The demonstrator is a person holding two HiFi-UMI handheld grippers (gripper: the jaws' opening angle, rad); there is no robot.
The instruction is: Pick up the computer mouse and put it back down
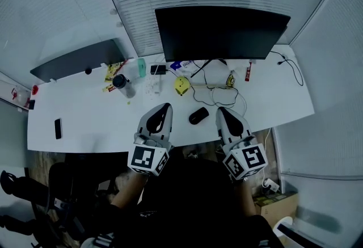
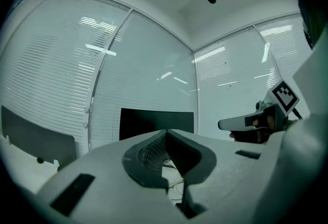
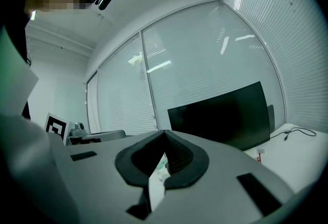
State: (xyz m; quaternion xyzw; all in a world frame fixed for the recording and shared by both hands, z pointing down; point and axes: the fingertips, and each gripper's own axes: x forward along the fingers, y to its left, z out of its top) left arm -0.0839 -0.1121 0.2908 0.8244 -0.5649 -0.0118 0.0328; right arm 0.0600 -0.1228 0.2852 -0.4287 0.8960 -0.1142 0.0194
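mouse [image 1: 198,116] lies on the counter [image 1: 91,119] between both grippers, nearer your right gripper [image 1: 222,110] than the left gripper [image 1: 165,106], long axis roughly crosswise; both jaws together, empty.

The white surface [image 1: 96,122] lies bare on both sides of the computer mouse [image 1: 198,116] and in front of it up to the near edge. The left gripper [image 1: 165,106] and right gripper [image 1: 222,109] flank the mouse, each clear of it. Just behind the mouse, loose cables [image 1: 218,93] and a yellow object [image 1: 181,85] crowd the way. Further behind it the monitor [image 1: 221,31] blocks passage. A bottle [image 1: 123,85] and a phone [image 1: 58,127] lie well to its left.
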